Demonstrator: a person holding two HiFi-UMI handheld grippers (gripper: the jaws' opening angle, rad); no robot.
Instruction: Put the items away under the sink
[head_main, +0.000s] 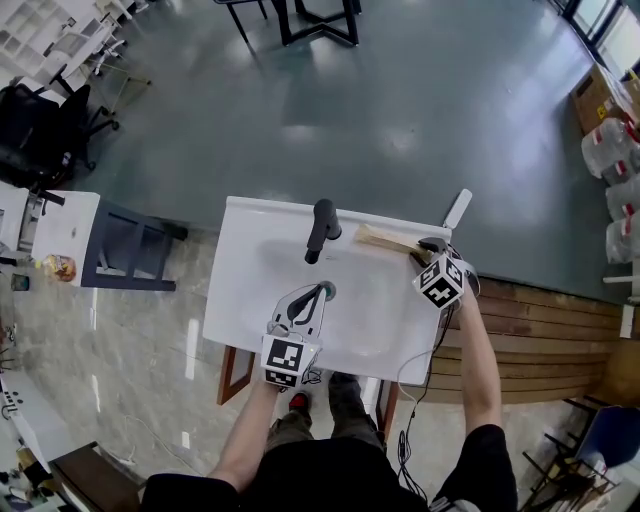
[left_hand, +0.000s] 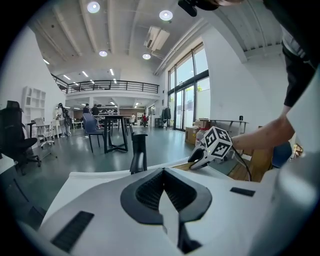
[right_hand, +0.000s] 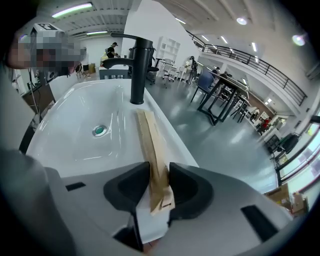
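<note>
Brown paper packet (right_hand: 150, 145) lay along the sink (right_hand: 65, 115) rim by the faucet (right_hand: 139, 75), one end pinched in the right gripper (right_hand: 159, 182); the left gripper (left_hand: 164, 192) sat closed and empty. Gripped so near its end, it might have sagged, slipped free or clipped the faucet.

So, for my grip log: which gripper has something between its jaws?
The right gripper: its jaws clamp the long brown paper packet. The left gripper has its jaws together, with nothing between them.

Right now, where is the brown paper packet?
In the head view the packet lies on the far sink rim, right of the black faucet, its near end clamped in the right gripper.
</note>
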